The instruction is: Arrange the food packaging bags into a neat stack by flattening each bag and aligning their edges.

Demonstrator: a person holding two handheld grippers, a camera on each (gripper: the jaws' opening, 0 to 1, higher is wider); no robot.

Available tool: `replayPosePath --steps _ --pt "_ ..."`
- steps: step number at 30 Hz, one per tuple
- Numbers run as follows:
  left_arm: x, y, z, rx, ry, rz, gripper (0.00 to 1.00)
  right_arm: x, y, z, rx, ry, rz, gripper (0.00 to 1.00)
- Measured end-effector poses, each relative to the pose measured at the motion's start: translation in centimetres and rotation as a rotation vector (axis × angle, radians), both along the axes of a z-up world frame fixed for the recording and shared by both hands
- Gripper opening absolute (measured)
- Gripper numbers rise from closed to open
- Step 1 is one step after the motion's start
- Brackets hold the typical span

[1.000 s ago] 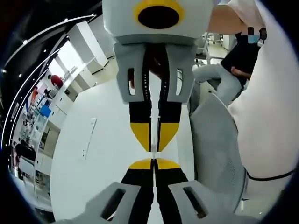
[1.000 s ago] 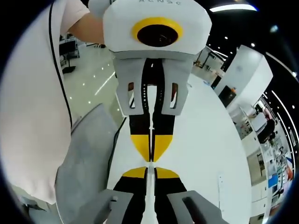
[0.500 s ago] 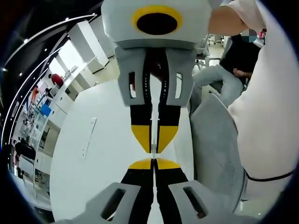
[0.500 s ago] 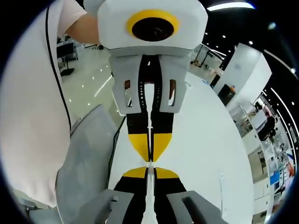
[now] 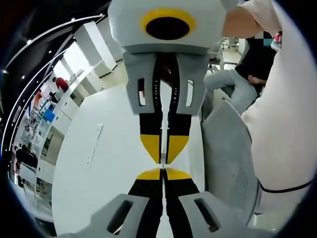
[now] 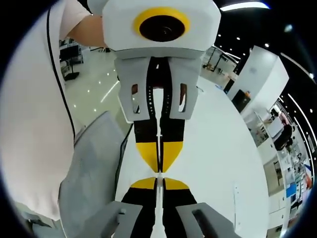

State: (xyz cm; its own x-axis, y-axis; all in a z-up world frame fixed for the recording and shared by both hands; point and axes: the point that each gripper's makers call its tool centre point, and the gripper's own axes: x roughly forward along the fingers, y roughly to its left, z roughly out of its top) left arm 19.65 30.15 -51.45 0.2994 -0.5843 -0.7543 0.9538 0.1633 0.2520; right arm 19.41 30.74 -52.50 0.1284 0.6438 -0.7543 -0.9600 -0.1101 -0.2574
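Currently the left gripper (image 5: 163, 168) and right gripper (image 6: 158, 174) point tip to tip, both with jaws clenched on nothing, over the plain white table (image 5: 109, 163); food packaging bags cannot be located.

Both views are bright and evenly lit from overhead: a long ceiling light strip (image 6: 241, 7) glows at the top of the right gripper view, and small reflections of lamps dot the glossy floor (image 6: 96, 79). The white table (image 5: 106, 163) is nearly washed out, with only faint shadow. Fisheye distortion bends straight lines strongly toward the edges. Nearby parts look sharp; distant shelving (image 5: 37, 116) is small and soft.
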Motion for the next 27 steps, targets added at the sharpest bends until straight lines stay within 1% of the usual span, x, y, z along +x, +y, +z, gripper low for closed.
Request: replayPosePath --steps 9,27 --pt "-0.16 0.17 0.01 -0.003 -0.005 -0.003 0.00 -0.27 0.11 0.00 -0.011 0.003 0.004 0.00" --pt "-0.37 -0.06 0.19 -0.005 -0.013 -0.013 0.00 -0.14 -0.12 0.05 -0.018 -0.003 0.010 0.00"
